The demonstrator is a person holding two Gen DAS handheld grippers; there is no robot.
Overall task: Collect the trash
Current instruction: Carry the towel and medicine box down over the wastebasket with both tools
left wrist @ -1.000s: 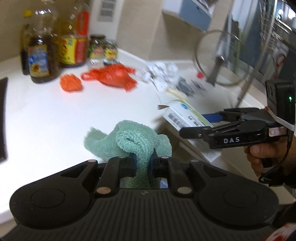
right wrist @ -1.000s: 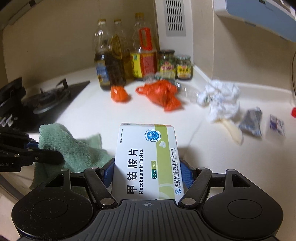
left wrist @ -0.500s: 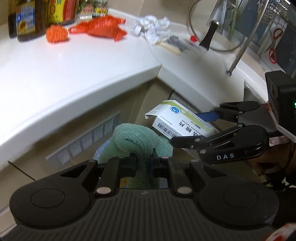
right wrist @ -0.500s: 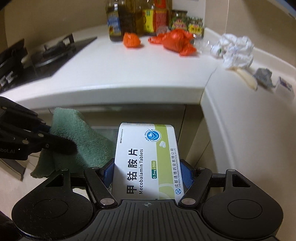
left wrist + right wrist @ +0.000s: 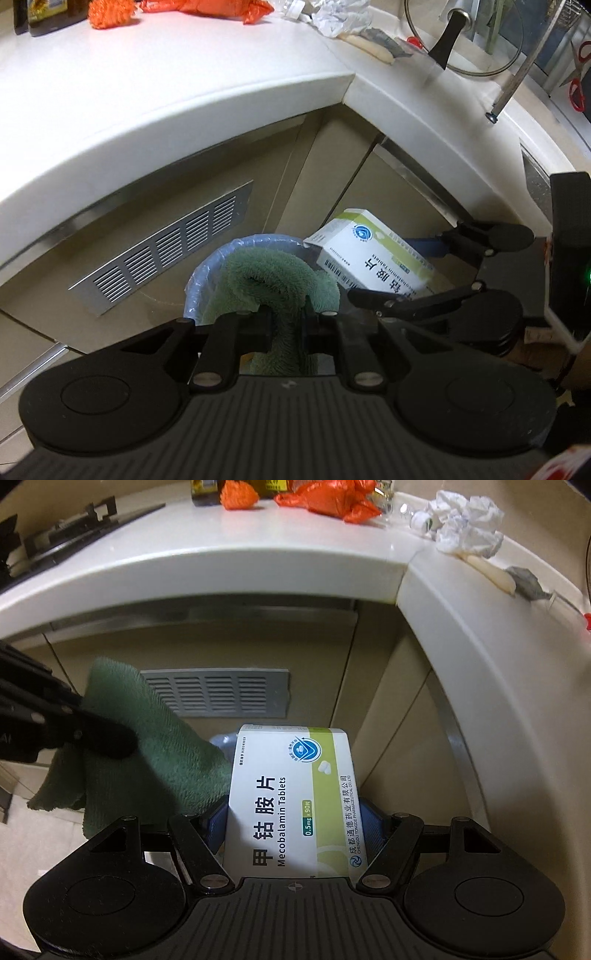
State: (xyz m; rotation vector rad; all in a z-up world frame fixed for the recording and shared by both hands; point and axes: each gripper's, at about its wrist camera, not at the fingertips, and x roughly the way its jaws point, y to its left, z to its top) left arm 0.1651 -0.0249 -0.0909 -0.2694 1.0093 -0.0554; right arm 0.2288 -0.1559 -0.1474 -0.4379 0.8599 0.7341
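Green fuzzy cloth (image 5: 273,280); white-and-lime tablet box (image 5: 295,797); orange bags (image 5: 328,498); seemingly pale-blue bin liner (image 5: 207,266).

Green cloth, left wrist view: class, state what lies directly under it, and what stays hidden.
Under the green cloth held by the left tongs is a bin lined with a bluish bag. The cloth covers the opening, so the contents are hidden.

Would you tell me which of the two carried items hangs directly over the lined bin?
The green fluffy towel, pinched in the left gripper, hangs over the blue-lined bin; the white tablet box sits beside it.
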